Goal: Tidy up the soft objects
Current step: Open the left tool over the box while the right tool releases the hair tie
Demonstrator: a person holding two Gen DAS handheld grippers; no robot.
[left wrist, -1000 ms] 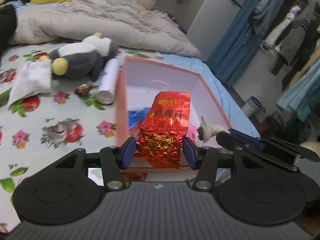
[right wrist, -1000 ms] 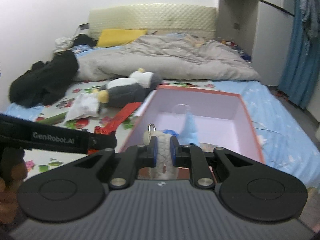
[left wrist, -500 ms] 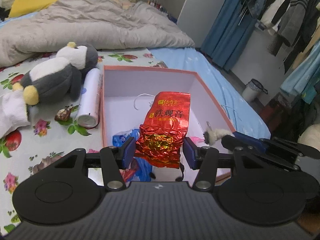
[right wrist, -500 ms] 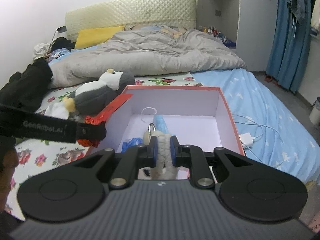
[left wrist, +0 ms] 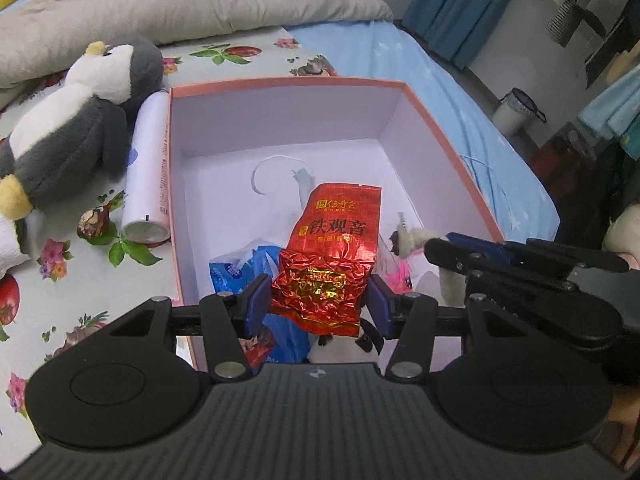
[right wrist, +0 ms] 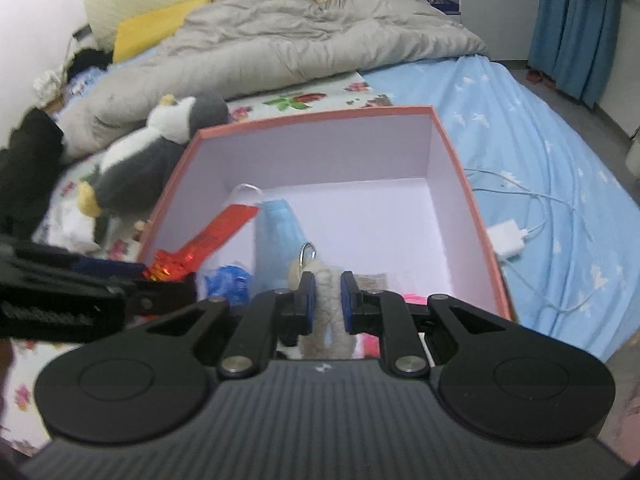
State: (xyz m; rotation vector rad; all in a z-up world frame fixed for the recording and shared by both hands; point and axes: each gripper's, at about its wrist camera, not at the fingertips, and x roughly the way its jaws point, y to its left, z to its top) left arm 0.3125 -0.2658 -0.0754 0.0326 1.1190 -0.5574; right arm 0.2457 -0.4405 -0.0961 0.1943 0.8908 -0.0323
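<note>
Crinkled red foil tea packet (left wrist: pixel 328 264)

Open box (left wrist: pixel 404 128) floor at far end (near end cluttered by blue packets (left wrist: pixel 240 264)).

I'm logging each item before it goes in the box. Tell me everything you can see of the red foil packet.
The red foil packet is a shiny, crinkled pouch with gold Chinese characters on its smoother, flat-sealed far end and a gold panel on its crumpled near end. The left gripper holds that near end between its blue-padded jaws. The packet points away from the camera, over the pink-rimmed white cardboard box, above a blue plastic wrapper. In the right wrist view it looks thin and slanted.
</note>
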